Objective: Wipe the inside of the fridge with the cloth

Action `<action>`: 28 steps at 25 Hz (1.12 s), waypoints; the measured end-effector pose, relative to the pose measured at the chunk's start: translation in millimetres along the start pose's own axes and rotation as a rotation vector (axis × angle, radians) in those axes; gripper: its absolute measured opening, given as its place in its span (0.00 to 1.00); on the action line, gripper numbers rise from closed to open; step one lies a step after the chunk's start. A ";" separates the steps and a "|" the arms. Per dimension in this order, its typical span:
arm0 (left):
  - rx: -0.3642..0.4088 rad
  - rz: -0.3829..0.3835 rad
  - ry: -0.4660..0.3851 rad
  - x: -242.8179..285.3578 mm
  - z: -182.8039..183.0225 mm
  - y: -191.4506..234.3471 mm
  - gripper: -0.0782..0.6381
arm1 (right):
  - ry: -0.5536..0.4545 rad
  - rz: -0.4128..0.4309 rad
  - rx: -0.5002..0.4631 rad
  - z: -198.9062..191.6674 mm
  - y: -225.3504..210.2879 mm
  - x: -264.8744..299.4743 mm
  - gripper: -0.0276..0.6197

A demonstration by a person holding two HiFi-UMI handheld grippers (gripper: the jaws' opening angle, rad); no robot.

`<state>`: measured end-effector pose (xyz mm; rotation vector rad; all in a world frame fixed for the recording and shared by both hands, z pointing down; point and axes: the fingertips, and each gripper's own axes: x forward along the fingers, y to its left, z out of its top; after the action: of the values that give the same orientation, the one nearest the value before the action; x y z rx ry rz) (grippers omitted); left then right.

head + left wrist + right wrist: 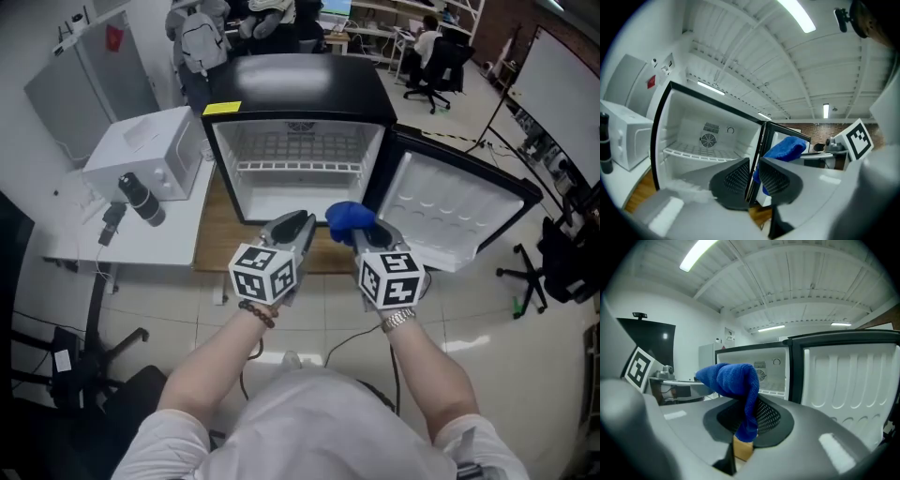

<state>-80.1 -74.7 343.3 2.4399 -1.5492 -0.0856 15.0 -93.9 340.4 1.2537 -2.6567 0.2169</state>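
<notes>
Low in the middle of the head view, the right gripper [364, 236] is clenched on a blue cloth [733, 378]. One end is pinched between its pads, and the rest flops over in a soft bunch above the jaws. Just left of it, the left gripper [754, 177] grasps nothing. Its jaws stand a narrow slit apart with nothing between them.

The cloth looks light, limp and slightly grippy. It is unlikely to slip, but it may fold or drag when pushed along a wall. A hold nearer its middle, with more fabric bunched up, would probably give a broader wiping pad.

Beyond, at frame centre, the fridge [300, 89] stands open and bare. A wire shelf [298, 167] runs across it, and its door [459, 202] is swung out to the right.
</notes>
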 end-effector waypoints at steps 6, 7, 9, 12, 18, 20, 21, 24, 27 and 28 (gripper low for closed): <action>0.095 0.095 -0.018 -42.8 13.1 -30.2 0.12 | -0.029 0.075 -0.014 4.7 23.8 -33.6 0.10; 0.104 0.102 -0.021 -48.3 13.7 -35.3 0.12 | -0.035 0.082 -0.016 5.4 26.5 -38.6 0.10; 0.129 0.119 -0.029 -58.2 15.3 -44.4 0.12 | -0.045 0.099 -0.020 5.8 32.4 -47.6 0.10; 0.176 0.143 -0.037 -70.3 18.6 -56.2 0.12 | -0.059 0.120 -0.027 4.8 41.2 -60.7 0.10; 0.209 0.176 -0.043 -87.2 20.8 -69.1 0.12 | -0.072 0.146 -0.026 2.1 50.7 -79.1 0.10; 0.212 0.183 -0.049 -91.1 21.5 -72.3 0.11 | -0.076 0.151 -0.026 1.5 51.8 -83.2 0.10; 0.215 0.185 -0.051 -92.7 21.9 -73.9 0.11 | -0.078 0.153 -0.027 1.6 52.4 -85.1 0.10; 0.226 0.190 -0.056 -96.2 23.5 -78.7 0.12 | -0.085 0.158 -0.032 3.6 54.0 -89.9 0.10; 0.238 0.195 -0.053 -98.8 24.1 -81.3 0.11 | -0.090 0.160 -0.033 6.3 54.9 -92.3 0.10; 0.240 0.196 -0.052 -99.6 23.9 -81.7 0.12 | -0.092 0.161 -0.033 6.8 55.3 -93.0 0.10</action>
<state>-55.5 43.5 292.3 2.4603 -1.9129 0.0778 29.2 8.9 309.0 1.0657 -2.8297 0.1405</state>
